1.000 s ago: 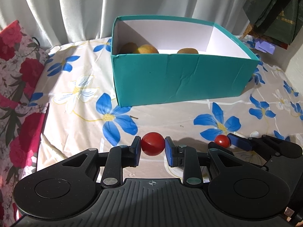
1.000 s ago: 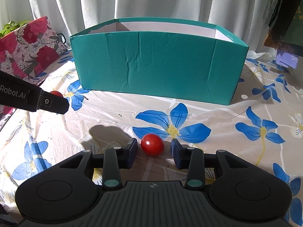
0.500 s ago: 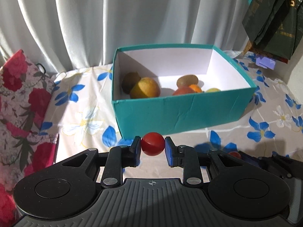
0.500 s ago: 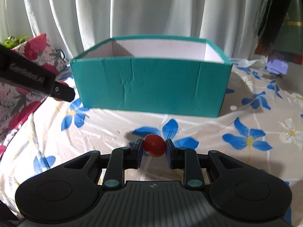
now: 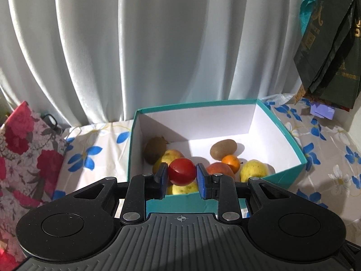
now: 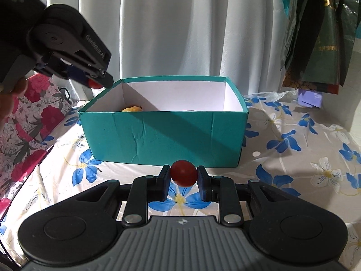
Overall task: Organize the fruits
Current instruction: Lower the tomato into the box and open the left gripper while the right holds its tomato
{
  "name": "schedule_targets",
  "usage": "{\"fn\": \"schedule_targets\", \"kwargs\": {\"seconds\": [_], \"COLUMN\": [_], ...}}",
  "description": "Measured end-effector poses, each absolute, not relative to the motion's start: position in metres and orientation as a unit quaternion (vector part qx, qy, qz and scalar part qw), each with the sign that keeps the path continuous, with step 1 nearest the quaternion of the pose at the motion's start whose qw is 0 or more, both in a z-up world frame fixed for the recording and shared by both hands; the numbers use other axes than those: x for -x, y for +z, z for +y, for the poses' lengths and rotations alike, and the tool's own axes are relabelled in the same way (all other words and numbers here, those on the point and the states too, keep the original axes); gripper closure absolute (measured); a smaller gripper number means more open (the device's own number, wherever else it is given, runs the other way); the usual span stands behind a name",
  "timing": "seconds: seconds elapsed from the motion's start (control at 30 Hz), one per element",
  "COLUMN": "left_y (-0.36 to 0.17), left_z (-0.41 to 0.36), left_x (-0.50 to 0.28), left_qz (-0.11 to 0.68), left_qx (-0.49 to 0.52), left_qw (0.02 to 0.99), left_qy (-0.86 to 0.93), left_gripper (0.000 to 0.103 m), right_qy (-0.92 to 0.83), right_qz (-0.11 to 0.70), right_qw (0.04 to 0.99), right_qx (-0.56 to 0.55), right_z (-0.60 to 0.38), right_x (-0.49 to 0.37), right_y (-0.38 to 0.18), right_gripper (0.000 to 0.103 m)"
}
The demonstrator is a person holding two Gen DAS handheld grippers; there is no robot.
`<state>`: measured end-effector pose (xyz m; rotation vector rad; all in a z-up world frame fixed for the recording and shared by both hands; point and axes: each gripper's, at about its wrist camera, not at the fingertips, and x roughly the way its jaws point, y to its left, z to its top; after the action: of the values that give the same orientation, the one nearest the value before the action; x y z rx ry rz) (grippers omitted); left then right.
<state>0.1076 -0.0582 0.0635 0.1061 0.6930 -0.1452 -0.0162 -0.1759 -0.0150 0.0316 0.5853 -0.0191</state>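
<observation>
My left gripper [image 5: 181, 173] is shut on a small red tomato [image 5: 181, 172] and hangs above the near left corner of the teal box [image 5: 301, 155]. Inside the box lie two brown kiwis [image 5: 223, 149], yellow apples [image 5: 253, 170], a red apple [image 5: 220, 169] and a small orange [image 5: 230, 160]. My right gripper [image 6: 183, 173] is shut on a second red tomato [image 6: 183, 172], lifted off the cloth in front of the teal box [image 6: 162, 139]. In the right wrist view the left gripper [image 6: 96, 82] shows at upper left with its tomato [image 6: 94, 84].
A flowered tablecloth [image 6: 304, 149] covers the table. A red floral bag [image 5: 24, 149] stands at the left. White curtains hang behind, and dark green bags [image 5: 331, 45] hang at the upper right. A person's hand [image 6: 9, 99] shows at the left edge.
The right gripper closed on its tomato and lifted it off the cloth. The left gripper rose with its tomato and moved over the box's near corner, so the fruit inside came into view.
</observation>
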Motion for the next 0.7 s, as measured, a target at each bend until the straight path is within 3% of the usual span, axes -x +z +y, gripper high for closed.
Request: {"fn": "schedule_targets", "kwargs": {"seconds": [0.7], "left_y": [0.031], "left_z": [-0.068], "left_x": [-0.161], "left_qz": [0.364], "left_qx": [-0.051], "left_qw": [0.928], "left_qy": [-0.061], "left_gripper": [0.073], "right_qy": [-0.03], "right_qz": [0.272], "right_qw": [0.961], "right_qx": [-0.03], "right_z": [-0.188], "right_x": [0.019], "right_y": [-0.008], "right_gripper": [0.079]}}
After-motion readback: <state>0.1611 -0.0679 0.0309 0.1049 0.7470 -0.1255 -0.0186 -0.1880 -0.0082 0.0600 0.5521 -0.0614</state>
